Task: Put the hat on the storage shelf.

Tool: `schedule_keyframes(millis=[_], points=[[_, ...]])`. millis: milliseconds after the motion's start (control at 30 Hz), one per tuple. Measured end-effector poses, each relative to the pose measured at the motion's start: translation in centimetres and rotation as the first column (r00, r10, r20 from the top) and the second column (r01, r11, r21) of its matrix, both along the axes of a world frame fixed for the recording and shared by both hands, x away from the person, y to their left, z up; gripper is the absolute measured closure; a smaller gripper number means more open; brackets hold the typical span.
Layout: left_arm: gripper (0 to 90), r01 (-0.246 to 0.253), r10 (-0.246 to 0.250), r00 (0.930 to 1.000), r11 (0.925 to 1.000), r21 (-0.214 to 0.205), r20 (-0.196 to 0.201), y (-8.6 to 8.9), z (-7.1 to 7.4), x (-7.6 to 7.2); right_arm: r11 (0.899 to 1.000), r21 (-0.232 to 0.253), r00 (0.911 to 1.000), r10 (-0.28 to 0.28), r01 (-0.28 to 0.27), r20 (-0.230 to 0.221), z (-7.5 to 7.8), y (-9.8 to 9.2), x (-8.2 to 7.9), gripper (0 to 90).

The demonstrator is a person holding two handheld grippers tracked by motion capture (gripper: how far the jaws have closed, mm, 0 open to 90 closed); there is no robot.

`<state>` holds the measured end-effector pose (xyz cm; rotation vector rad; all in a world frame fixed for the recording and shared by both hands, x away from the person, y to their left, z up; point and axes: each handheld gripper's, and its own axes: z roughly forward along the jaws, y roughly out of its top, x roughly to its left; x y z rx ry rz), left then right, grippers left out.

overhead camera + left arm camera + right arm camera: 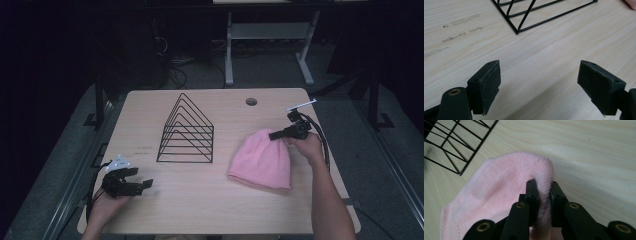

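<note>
A pink knitted beanie (262, 159) lies flat on the right half of the wooden table (220, 200). My right gripper (274, 135) is at its rounded top end, shut on a fold of the pink knit; in the right gripper view the fabric (506, 185) bunches between the two black jaws of the right gripper (544, 195). My left gripper (145, 184) rests low over the table's front left, open. In the left gripper view the left gripper (539, 85) has bare wood between its wide-apart pads.
A black wire file rack (186, 131) with triangular dividers stands at the table's middle; its corner (517, 32) shows ahead of the left jaws. A round cable hole (251, 101) sits near the far edge. A desk frame (265, 45) stands on the floor beyond.
</note>
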<state>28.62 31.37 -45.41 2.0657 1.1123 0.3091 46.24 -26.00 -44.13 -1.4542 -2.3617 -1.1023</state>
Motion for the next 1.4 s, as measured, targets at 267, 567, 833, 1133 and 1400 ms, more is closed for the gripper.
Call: schedule_keyframes(millis=[267, 567, 833, 1133, 1400], points=[[19.0, 0.008, -0.008, 1.0000, 1.0000, 0.000, -0.003, -0.2, 0.0, 0.0, 1.000, 0.016, 0.9973, 0.019, -0.021, 0.070, 2.2, -0.1, -0.7, 80.5], [19.1, 0.009, -0.009, 0.9999, 1.0000, 0.000, -0.006, -0.2, -0.1, 0.0, 0.999, 0.019, 0.9920, 0.041, -0.043, 0.120, 4.4, 0.1, -1.6, 80.7], [19.2, 0.013, -0.013, 0.9999, 0.9999, 0.003, -0.005, -0.1, -0.1, 0.0, 0.997, 0.015, 0.9803, 0.075, -0.079, 0.182, 7.1, 0.5, -2.7, 80.7], [19.4, 0.007, -0.007, 0.9999, 1.0000, -0.002, -0.009, -0.1, 0.0, -0.1, 0.992, -0.007, 0.9612, 0.120, -0.123, 0.248, 10.0, 1.3, -4.0, 80.8], [19.8, 0.020, -0.020, 0.9998, 0.9998, 0.007, -0.008, 0.0, 0.1, -0.1, 0.988, -0.037, 0.9448, 0.152, -0.147, 0.290, 12.0, 2.0, -5.0, 80.8]])
